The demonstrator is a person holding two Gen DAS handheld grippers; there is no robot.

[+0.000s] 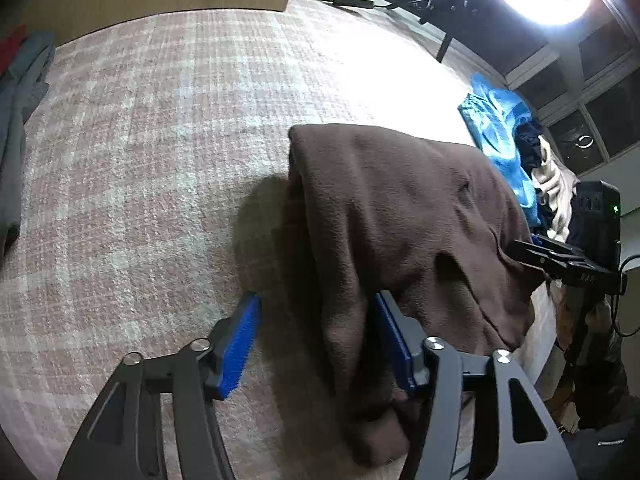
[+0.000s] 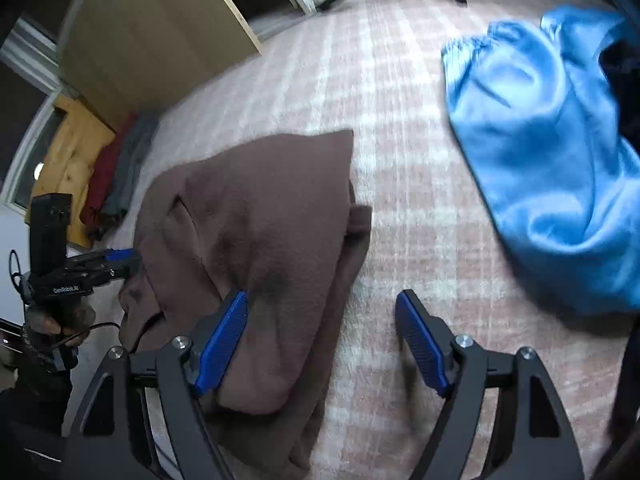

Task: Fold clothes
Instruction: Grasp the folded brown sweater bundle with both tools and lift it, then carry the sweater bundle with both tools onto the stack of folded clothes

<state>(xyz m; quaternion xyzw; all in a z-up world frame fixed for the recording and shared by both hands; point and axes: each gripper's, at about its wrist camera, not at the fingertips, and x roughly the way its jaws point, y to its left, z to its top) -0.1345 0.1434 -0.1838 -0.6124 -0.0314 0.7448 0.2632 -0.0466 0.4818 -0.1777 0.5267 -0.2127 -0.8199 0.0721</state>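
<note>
Right now the brown fleece garment lies folded into a thick bundle on the pink-and-white checked carpet, sitting from centre toward 5 o'clock in the left wrist view and toward 8 o'clock in the right. The left gripper has its blue-padded fingers spread wide, straddling the bundle's near left edge without pinching it. The right gripper is likewise spread, its left finger over the cloth and its right finger over bare carpet.

My judgement is that the fold is nearly finished and needs tidying. To do that well, press the layers flat, align the loose lower layer poking out at 3 o'clock of the bundle in the right view, and smooth the pucker on top. A crumpled bright blue satin garment waits at 2 o'clock, well apart.
</note>
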